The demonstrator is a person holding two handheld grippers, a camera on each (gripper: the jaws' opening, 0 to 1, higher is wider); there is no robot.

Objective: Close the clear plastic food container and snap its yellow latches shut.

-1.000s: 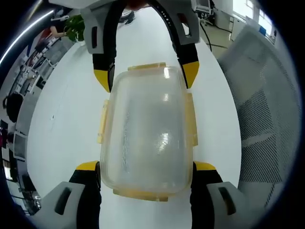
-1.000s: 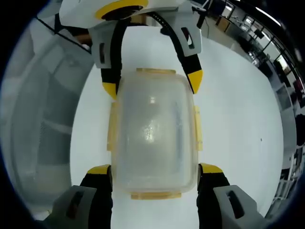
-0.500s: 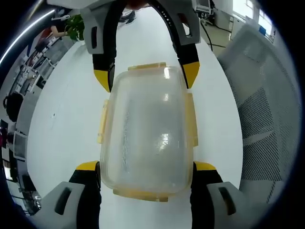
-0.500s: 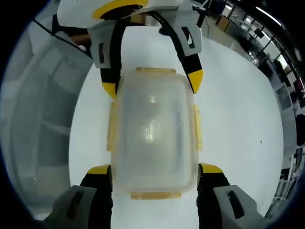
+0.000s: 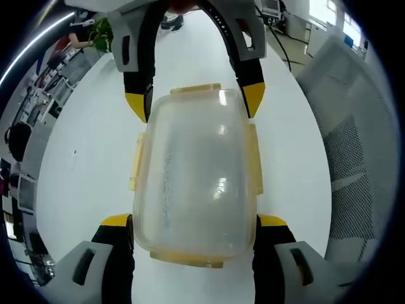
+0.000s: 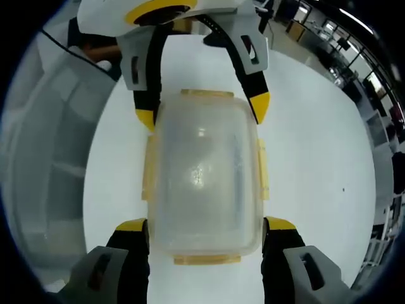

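Note:
The clear plastic container (image 5: 193, 171) has its lid on, with yellow latches (image 5: 135, 162) along its sides and ends. My left gripper (image 5: 194, 221) is shut on the container's near end, its yellow-tipped jaws pressed against both sides. At the far end my right gripper (image 5: 195, 101) clasps it the same way. In the right gripper view the container (image 6: 202, 171) sits between my right gripper (image 6: 204, 225) at the bottom and my left gripper (image 6: 201, 107) at the top. Whether the latches (image 6: 261, 170) are snapped down I cannot tell.
A white table (image 5: 88, 145) lies under the container. A grey mesh chair (image 5: 354, 126) stands beside the table, also seen as the chair (image 6: 44, 164) in the right gripper view. Desks and office clutter (image 5: 38, 95) stand further off.
The table and chair have drifted slightly behind the container in both views. The container keeps its place between both pairs of jaws.

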